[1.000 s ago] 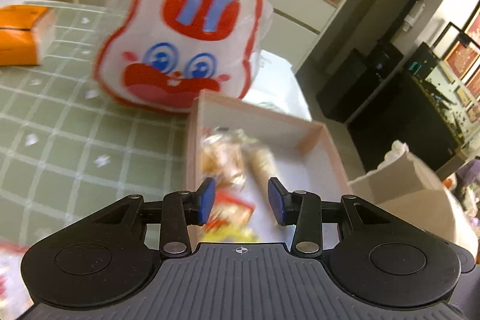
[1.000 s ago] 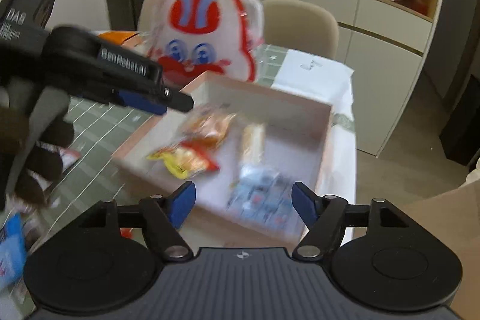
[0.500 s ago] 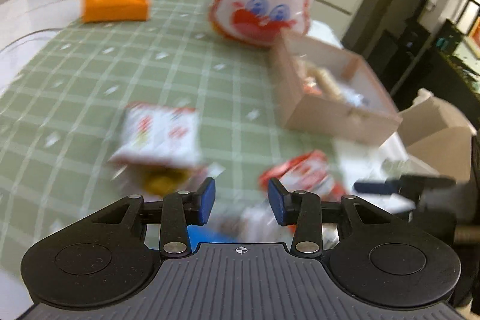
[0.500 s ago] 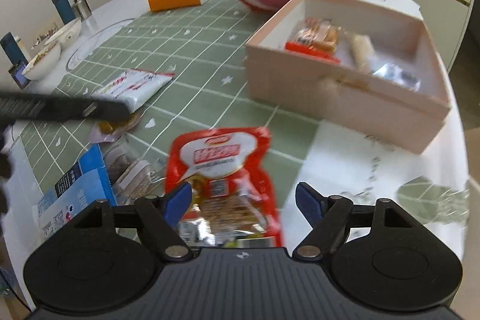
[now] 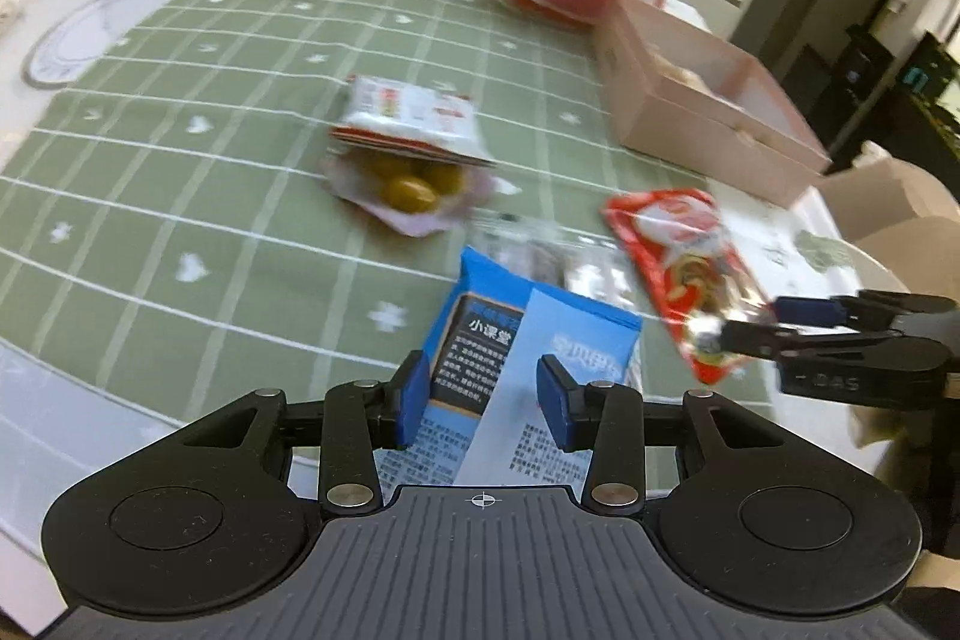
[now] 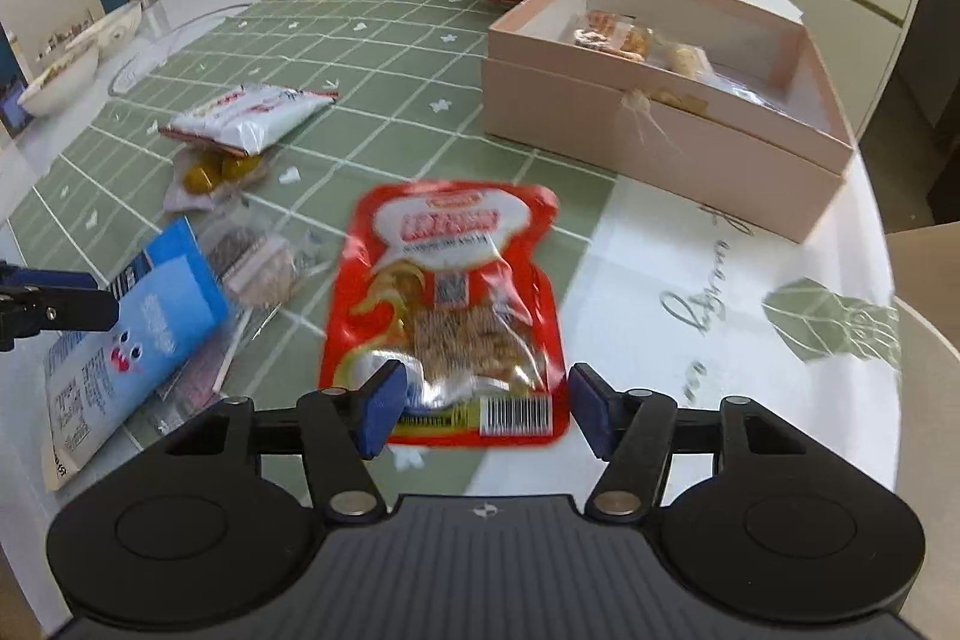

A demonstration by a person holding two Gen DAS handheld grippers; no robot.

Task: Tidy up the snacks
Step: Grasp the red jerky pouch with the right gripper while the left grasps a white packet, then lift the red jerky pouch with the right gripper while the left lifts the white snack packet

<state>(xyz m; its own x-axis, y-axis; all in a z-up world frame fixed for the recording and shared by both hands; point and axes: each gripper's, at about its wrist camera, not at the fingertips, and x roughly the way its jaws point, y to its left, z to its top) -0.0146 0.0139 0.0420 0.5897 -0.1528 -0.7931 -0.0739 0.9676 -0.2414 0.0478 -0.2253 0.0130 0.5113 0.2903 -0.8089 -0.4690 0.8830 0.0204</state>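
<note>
pink box [image 6: 660, 142] holds wrapped snacks [image 6: 618, 37]; both grippers' fingers part-open, gripping nothing, right's just narrowing.

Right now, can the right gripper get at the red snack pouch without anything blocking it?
Probably yes. The right gripper, jaws just closing, already straddles the lower end of the red snack pouch, which lies flat with nothing on top; the blue packet lies off to the side.
</note>
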